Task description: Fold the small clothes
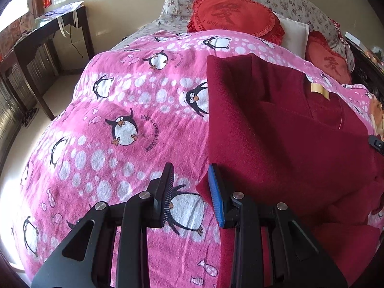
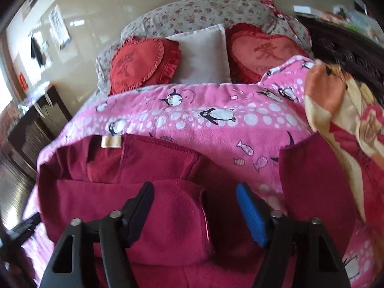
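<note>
Lying on the pink penguin blanket (image 1: 124, 110): one dark red garment (image 1: 276, 132), partly folded, collar and tan label (image 2: 111, 142) toward the heart cushions (image 2: 141, 60), long axis running head to foot of the bed. My left gripper (image 1: 192, 192) hovers parted at its edge, grasping nothing. My right gripper (image 2: 194, 213) spread wide above the folded sleeve, empty.

We see dark red garment (image 1: 276, 129), plain, pale yellow label (image 1: 320, 90) at neck. Under it, pink blanket (image 1: 124, 100): white spots, black-and-white penguins, small fish outlines. At far edge of bed, two red heart cushions (image 2: 141, 62) with darker character print, plain white pillow (image 2: 204, 55) between, floral cream bedding (image 2: 192, 12) behind. Orange-and-red patterned cloth (image 2: 340, 110) at right edge. We note gripper fingers (image 1: 216, 192): one blue pad, one black.
</note>
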`<state>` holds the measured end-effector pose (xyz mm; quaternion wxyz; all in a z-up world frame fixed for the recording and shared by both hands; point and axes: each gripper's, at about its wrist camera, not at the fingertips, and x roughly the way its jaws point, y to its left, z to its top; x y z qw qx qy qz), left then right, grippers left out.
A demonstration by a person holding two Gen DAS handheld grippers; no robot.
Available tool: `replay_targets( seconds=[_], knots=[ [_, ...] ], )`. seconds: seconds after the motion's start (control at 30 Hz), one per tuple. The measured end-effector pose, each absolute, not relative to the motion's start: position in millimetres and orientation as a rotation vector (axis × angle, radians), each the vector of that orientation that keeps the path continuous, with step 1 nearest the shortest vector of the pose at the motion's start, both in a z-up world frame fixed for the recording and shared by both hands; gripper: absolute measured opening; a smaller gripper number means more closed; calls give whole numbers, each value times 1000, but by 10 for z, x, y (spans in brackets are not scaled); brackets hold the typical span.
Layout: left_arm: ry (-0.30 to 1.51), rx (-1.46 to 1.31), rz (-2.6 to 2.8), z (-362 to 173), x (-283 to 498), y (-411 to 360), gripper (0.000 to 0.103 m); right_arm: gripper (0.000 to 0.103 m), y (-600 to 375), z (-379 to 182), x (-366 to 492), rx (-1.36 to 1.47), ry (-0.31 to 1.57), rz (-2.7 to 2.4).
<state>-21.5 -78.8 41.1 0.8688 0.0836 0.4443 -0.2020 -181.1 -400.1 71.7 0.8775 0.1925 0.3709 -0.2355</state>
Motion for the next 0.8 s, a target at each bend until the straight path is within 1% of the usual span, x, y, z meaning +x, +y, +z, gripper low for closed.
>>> replay_targets(
  seconds=[0.03,0.07,0.1,0.3,0.43,0.5,0.57,0.63,0.8],
  knots=[
    [932,176,-421,405,-209,-785,29,31,-4000,670,-1771,387,795,-484],
    [935,174,-420,402,-204,-780,29,16,-4001,638,-1732,384,811,-472],
    [935,169,-420,404,-203,-773,29,6,-3997,635,-1722,382,811,-469],
    [928,168,-422,382,-198,-785,29,6,-4020,852,-1943,352,727,-522],
    [949,169,-423,328,-185,-799,29,7,-4127,641,-1857,380,838,-555],
    [947,164,-421,318,-185,-766,29,16,-4089,726,-1854,367,817,-583],
    [956,155,-420,298,-175,-724,29,20,-3973,912,-1848,371,734,-547],
    [970,136,-421,279,-173,-677,29,21,-3745,1056,-1657,366,695,-382],
    [974,101,-441,283,-253,-583,29,21,-3016,1095,-812,308,738,2]
  ],
)
